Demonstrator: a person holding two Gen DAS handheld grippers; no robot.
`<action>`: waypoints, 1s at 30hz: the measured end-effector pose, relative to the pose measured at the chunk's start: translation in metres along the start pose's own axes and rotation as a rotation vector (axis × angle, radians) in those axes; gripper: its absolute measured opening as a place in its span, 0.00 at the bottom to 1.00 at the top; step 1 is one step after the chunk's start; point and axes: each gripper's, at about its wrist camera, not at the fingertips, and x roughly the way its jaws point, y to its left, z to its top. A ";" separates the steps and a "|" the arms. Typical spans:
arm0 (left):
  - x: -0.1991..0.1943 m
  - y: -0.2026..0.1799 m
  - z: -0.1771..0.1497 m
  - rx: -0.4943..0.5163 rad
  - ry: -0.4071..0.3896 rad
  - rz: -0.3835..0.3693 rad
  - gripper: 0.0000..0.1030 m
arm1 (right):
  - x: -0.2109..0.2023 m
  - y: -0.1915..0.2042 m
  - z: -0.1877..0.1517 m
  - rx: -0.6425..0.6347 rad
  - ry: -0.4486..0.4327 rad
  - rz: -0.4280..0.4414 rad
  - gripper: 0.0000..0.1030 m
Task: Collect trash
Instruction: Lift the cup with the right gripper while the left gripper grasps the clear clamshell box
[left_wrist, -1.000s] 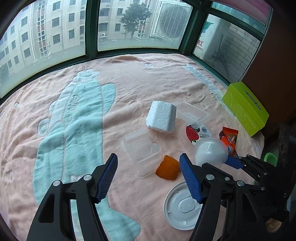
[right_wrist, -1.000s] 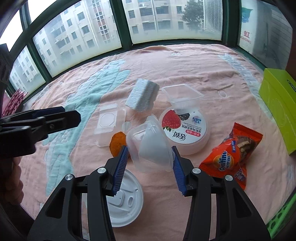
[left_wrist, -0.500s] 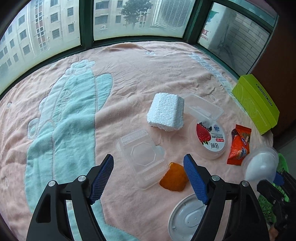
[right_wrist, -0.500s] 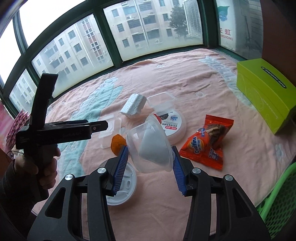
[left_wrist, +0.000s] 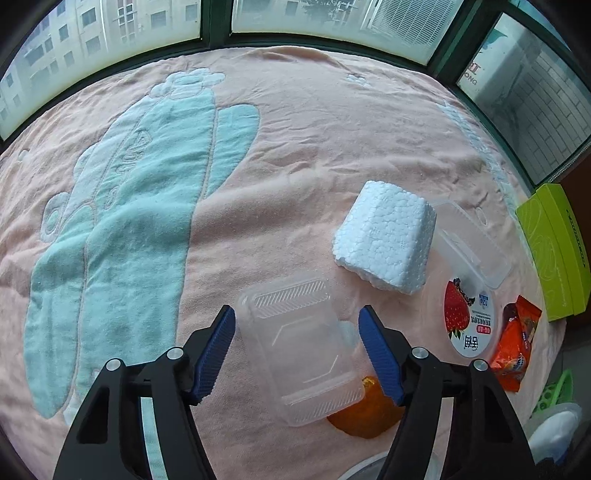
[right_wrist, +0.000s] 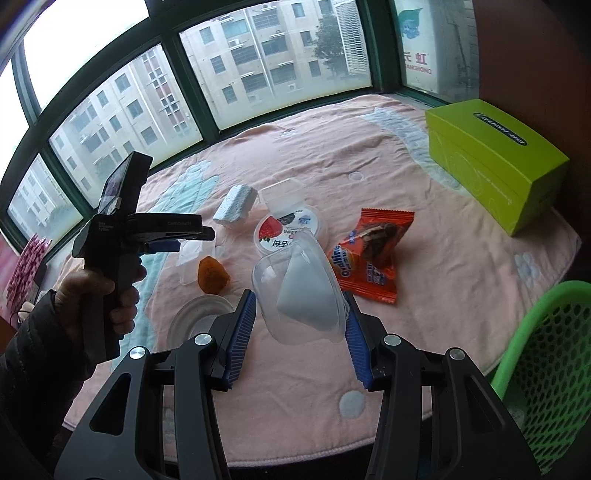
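Over the tabletop (left_wrist: 295, 122), left hand-held gripper (left_wrist: 296, 349) closing around clear clamshell (left_wrist: 299, 354): centre both pads first; right hand-held gripper (right_wrist: 299, 326) clamped on plastic cup (right_wrist: 299, 291).

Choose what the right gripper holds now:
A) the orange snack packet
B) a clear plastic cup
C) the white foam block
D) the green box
B: the clear plastic cup sits clamped between the right gripper pads, above the table.

Two downward wrist views, shared blanket (left_wrist: 332, 122).
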 end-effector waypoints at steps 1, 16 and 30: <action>0.001 0.000 0.000 -0.002 0.000 0.007 0.59 | -0.003 -0.003 -0.002 0.005 -0.003 -0.007 0.46; -0.053 -0.006 -0.017 0.040 -0.118 0.009 0.44 | -0.044 -0.031 -0.021 0.075 -0.046 -0.066 0.46; -0.137 -0.037 -0.052 0.107 -0.253 -0.105 0.44 | -0.090 -0.043 -0.039 0.108 -0.111 -0.135 0.46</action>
